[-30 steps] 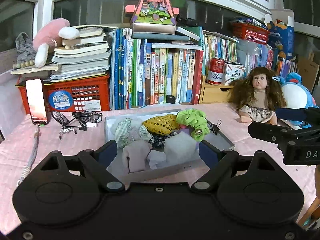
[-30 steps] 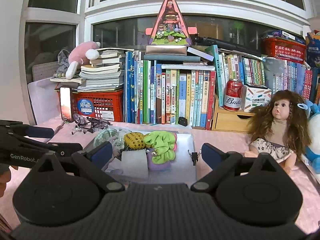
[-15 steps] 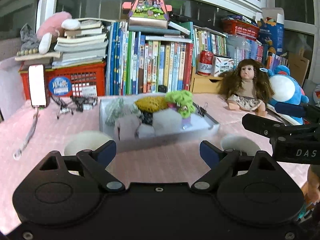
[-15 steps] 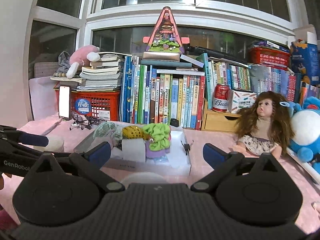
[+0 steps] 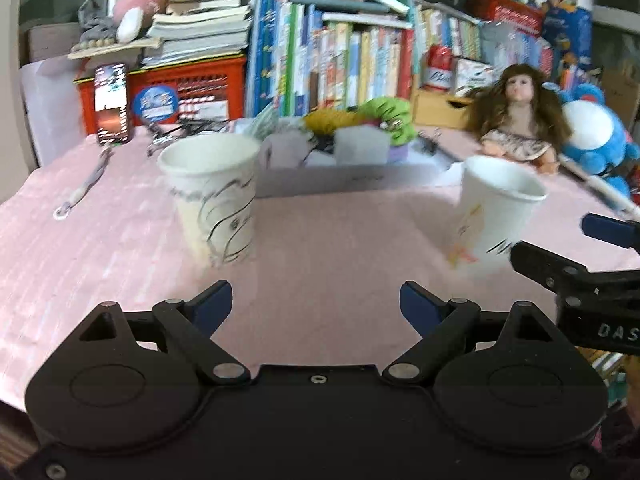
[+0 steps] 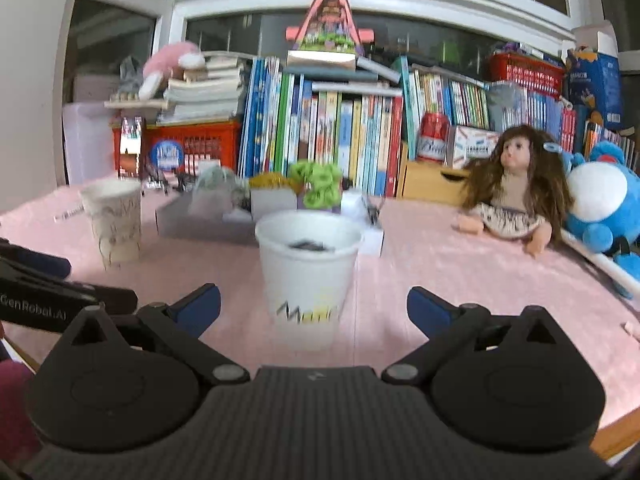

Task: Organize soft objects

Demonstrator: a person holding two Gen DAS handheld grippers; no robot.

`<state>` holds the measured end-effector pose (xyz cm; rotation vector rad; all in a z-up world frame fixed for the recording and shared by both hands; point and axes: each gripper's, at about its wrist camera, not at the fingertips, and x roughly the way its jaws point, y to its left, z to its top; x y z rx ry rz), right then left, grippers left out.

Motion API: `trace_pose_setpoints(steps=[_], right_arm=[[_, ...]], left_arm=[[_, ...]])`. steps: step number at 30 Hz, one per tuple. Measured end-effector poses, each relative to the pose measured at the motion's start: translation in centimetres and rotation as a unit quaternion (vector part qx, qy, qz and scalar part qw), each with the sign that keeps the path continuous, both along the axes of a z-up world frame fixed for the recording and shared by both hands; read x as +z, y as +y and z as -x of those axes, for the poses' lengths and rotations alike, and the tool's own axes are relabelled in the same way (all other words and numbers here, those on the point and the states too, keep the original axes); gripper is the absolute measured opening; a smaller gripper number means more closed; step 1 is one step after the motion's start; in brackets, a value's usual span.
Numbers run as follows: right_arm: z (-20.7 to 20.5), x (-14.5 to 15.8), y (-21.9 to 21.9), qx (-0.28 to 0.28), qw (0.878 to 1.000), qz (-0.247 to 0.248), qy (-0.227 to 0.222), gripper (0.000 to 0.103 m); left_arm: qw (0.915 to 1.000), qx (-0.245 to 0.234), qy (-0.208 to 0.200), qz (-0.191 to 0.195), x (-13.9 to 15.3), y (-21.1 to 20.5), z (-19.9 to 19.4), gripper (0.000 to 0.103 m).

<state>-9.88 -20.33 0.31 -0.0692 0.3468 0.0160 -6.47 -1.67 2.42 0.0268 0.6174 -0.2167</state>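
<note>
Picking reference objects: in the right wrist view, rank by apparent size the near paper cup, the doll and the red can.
1. Near paper cup, though nearness inflates it
2. Doll, looks about as big, so unsure
3. Red can, clearly smallest

Pink-clothed worktop (image 6: 460, 280). Far edge: row of upright books (image 6: 340, 128), red crate (image 6: 192, 144) at left under stacked books. White-framed windows (image 6: 360, 4) behind, dark outside. White wall (image 6: 28, 80) left.

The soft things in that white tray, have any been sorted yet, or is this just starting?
Barely started. The green scrunchie, yellow one and white foam block sit in the tray. Something dark shows inside the right cup; the left cup looks empty. Nothing is in hand: the left gripper and right gripper are open. Nearly all sorting remains.
</note>
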Motion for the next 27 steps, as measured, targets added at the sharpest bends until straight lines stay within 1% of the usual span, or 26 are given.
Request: trace_pose_setpoints(steps=[3,6,10,13,17,19,23,25,27], right_arm=[[-0.3,-0.8,0.2,-0.004,1.000,-0.006,0.013,0.103],[-0.7,-1.3,0.4,-0.007,1.000,-0.008,0.023,0.103],[-1.0,-2.0,0.7,-0.007,0.999,-0.009,0.034,0.103],[-1.4,-2.6,0.9,-0.006,0.999,-0.008,0.044,0.103],[-1.8,-3.2,1.1,-0.006,0.998,-0.001,0.058,0.103],[-2.0,-3.5,1.2,-0.005,0.998,0.002,0.064,0.103],[-2.4,-4.0,1.3,-0.006,0.997,0.005,0.080,0.103],[-2.5,-4.2,1.3,-0.008,0.996,0.002,0.085,0.103],[-2.6,-4.3,1.2,-0.009,0.996,-0.004,0.088,0.103]], left_arm=[[0.9998,0.020,0.004,-0.003,-0.7,0.5,-0.3,0.090],[0.9991,0.038,0.018,0.001,-1.4,1.0,-1.0,0.090],[0.9983,0.051,0.029,-0.001,-2.1,1.3,-1.7,0.090],[0.9980,0.054,0.033,-0.005,-2.6,1.3,-2.0,0.090],[0.9979,0.056,0.023,-0.024,-3.0,0.9,-2.2,0.093],[0.9979,0.056,0.021,-0.026,-3.1,0.8,-2.3,0.096],[0.9980,0.053,0.022,-0.026,-3.2,0.7,-2.4,0.100],[0.9982,0.049,0.023,-0.026,-3.3,0.6,-2.5,0.102],[0.9982,0.048,0.022,-0.027,-3.3,0.6,-2.5,0.103]])
